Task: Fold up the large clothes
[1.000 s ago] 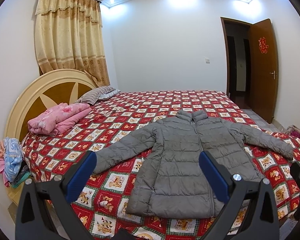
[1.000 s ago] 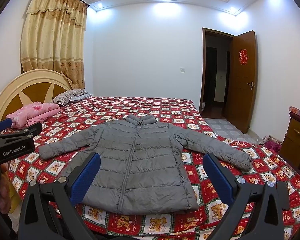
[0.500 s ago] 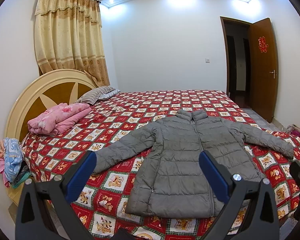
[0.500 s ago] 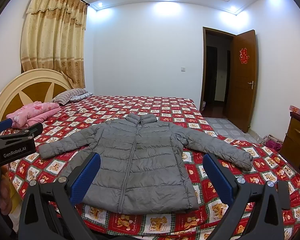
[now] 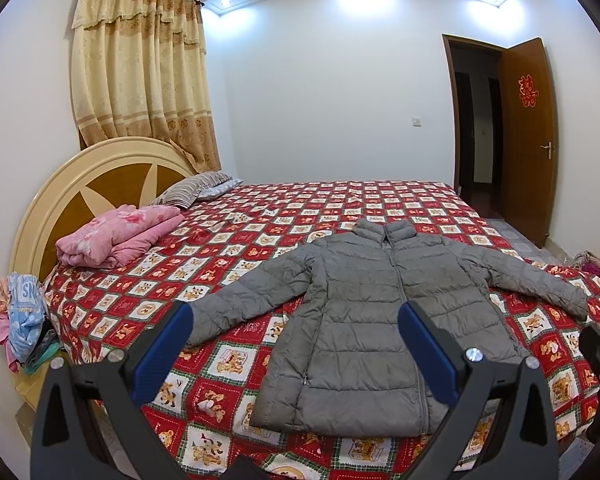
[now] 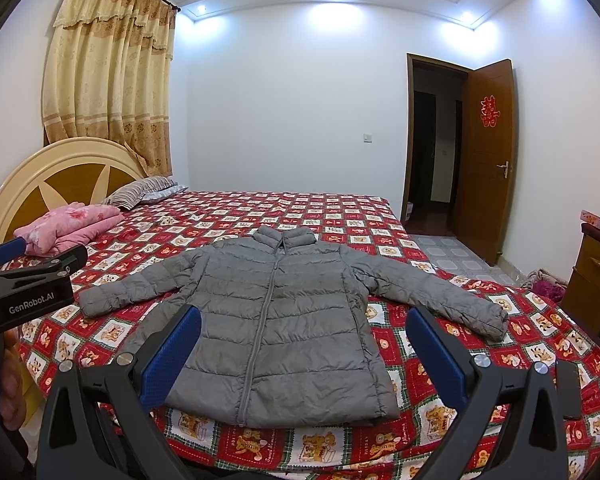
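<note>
A grey puffer jacket (image 5: 364, 320) (image 6: 276, 320) lies flat, zipped and face up on the bed, collar away from me and both sleeves spread wide. Its hem lies near the bed's front edge. My left gripper (image 5: 294, 348) hovers open in front of the hem, holding nothing. My right gripper (image 6: 302, 350) is open too, in front of the jacket's lower half, with nothing between its blue pads. The left gripper's body (image 6: 28, 284) shows at the left edge of the right wrist view, with a hand below it.
The bed has a red checked cover (image 5: 340, 208) and a round cream headboard (image 5: 80, 184). A folded pink blanket (image 5: 120, 236) and striped pillows (image 5: 192, 192) lie at its head. Clothes (image 5: 24, 316) hang left of the bed. A wooden dresser (image 6: 596, 276) and an open door (image 6: 488, 160) stand right.
Almost nothing differs; the right wrist view has shifted very slightly. The jacket lies as before and both grippers stay open.
</note>
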